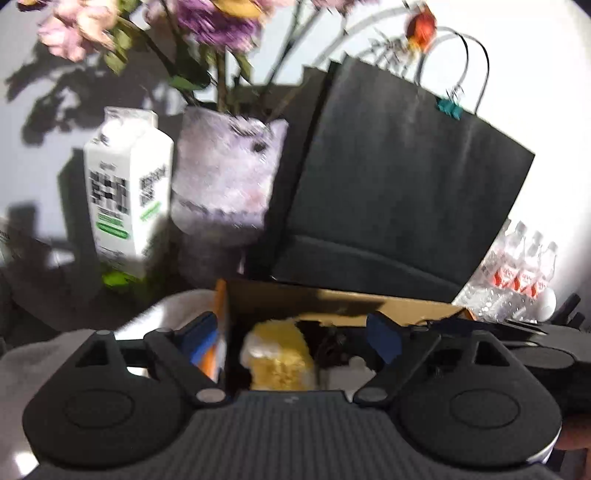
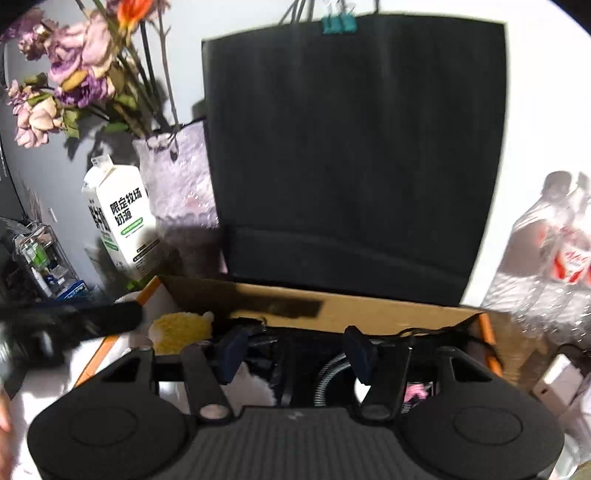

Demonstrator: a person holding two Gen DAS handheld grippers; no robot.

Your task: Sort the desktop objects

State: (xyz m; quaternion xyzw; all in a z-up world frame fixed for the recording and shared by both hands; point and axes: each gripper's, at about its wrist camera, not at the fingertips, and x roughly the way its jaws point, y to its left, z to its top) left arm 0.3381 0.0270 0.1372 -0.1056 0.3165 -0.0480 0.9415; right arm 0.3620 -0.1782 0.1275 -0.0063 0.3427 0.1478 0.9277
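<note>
Both grippers poised over cardboard box (image 2: 369,308), nothing gripped.
Left gripper (image 1: 293,334) and right gripper (image 2: 295,349) jaws apart, empty. Yellow sponge (image 1: 279,356) sits lower centre, inside box; descend straight, clear the box wall.

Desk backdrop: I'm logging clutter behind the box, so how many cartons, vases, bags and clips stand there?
Milk carton: 1
Vase: 1
Black bag: 1
Teal clips on the bag's top edge: 2
Total: 5
</note>
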